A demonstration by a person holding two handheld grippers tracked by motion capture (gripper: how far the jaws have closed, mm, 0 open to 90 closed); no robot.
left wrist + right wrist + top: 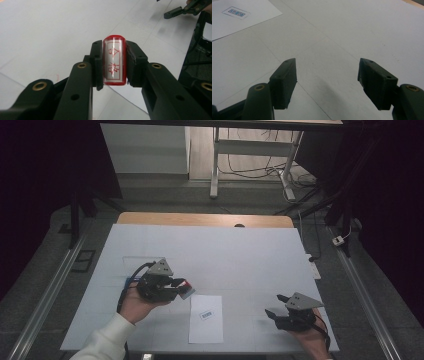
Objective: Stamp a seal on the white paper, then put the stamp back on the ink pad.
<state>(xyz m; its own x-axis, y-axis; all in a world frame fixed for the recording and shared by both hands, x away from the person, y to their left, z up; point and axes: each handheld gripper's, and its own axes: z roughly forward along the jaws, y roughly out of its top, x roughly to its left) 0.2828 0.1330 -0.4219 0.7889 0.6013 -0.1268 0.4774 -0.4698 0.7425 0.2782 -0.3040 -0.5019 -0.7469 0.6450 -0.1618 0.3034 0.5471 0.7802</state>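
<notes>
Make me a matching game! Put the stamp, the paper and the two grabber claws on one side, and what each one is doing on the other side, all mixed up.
Things:
1. red stamp
2. sheet of paper
3. left gripper
4. right gripper

States:
A. jaws wide apart with nothing between them
B. lying flat on the table with a small blue mark printed on it
C. shut on something red
D. squeezed between two black jaws, red characters on its white face

Pairs: 1-D, 2-B, 3-C, 4-A
</notes>
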